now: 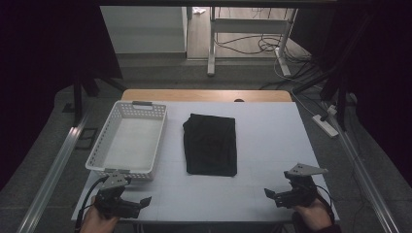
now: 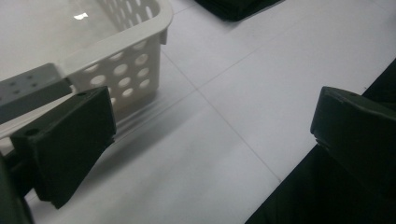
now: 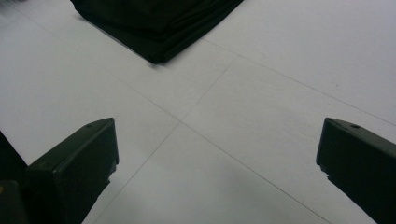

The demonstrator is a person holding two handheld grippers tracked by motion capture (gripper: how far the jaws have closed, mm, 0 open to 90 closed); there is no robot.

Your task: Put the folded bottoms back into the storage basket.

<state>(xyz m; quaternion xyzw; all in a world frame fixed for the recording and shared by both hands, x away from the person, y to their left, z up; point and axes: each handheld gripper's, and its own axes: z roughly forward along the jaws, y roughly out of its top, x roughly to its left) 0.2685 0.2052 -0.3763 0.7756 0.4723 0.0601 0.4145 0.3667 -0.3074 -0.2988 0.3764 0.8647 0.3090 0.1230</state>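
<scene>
A folded black cloth lies flat in the middle of the white table. Its near corner appears at the top of the right gripper view, and a dark edge of it at the top of the left gripper view. A white perforated basket stands left of the cloth, its near corner close to my left gripper. My left gripper rests at the front left, open, nothing between its jaws. My right gripper rests at the front right, open and empty, pointing left toward the cloth.
A wooden strip borders the table's far edge. Beyond it stand a desk frame and loose cables on the floor. A power strip lies on the floor to the right. Metal rails run along both sides.
</scene>
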